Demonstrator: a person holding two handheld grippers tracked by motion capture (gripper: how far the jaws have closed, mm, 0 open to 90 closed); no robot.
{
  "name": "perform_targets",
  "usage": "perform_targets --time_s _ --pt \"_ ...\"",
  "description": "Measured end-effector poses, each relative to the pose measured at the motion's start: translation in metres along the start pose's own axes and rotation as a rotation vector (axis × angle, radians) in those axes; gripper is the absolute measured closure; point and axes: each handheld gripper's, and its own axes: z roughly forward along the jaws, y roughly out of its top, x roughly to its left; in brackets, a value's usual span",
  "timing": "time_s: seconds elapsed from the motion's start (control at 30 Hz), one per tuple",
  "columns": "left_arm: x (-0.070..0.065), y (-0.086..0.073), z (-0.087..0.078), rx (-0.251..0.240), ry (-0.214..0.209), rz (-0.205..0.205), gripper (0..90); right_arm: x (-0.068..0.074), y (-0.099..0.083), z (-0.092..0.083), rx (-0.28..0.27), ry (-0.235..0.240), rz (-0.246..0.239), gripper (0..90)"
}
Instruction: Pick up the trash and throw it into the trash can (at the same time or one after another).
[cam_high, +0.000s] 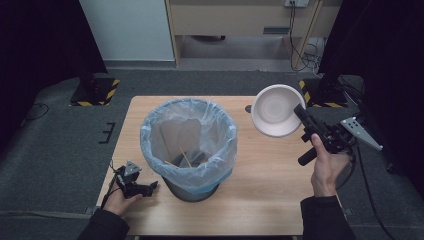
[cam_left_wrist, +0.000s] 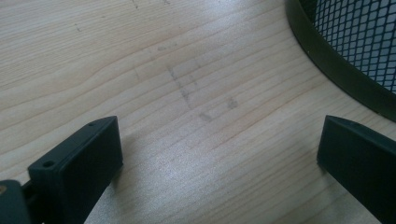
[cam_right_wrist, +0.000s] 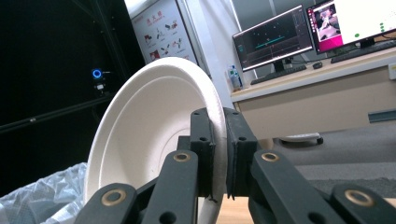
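Right gripper view: tool (cam_right_wrist: 219, 154) clamped on bowl (cam_right_wrist: 144, 140).

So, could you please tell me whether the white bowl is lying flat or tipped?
Tipped: the white bowl is held on edge above the table, its rim pinched by the right gripper.

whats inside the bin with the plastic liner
Inside the bin, the high view shows a thin wooden stick and a dark scrap on the liner. The near wall hides whatever lies beneath.
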Motion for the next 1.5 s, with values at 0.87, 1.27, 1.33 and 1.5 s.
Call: perform_targets --time_s 0.87,1.27,1.33,1.5 --pt "0.000 0.000 0.000 0.000 0.000 0.000 0.0 0.041 0.022 0.028 -0.034 0.105 -0.023 84.1" --pt "0.000 0.000 0.000 0.000 0.000 0.000 0.0 0.070 0.021 0.051 -0.010 0.173 -0.035 84.1" --pt "0.000 0.000 0.000 0.000 0.000 0.000 0.0 0.076 0.020 0.055 -0.006 0.187 -0.036 84.1" --pt "0.000 0.000 0.000 0.000 0.000 0.000 0.0 0.093 0.017 0.067 0.010 0.217 -0.052 84.1"
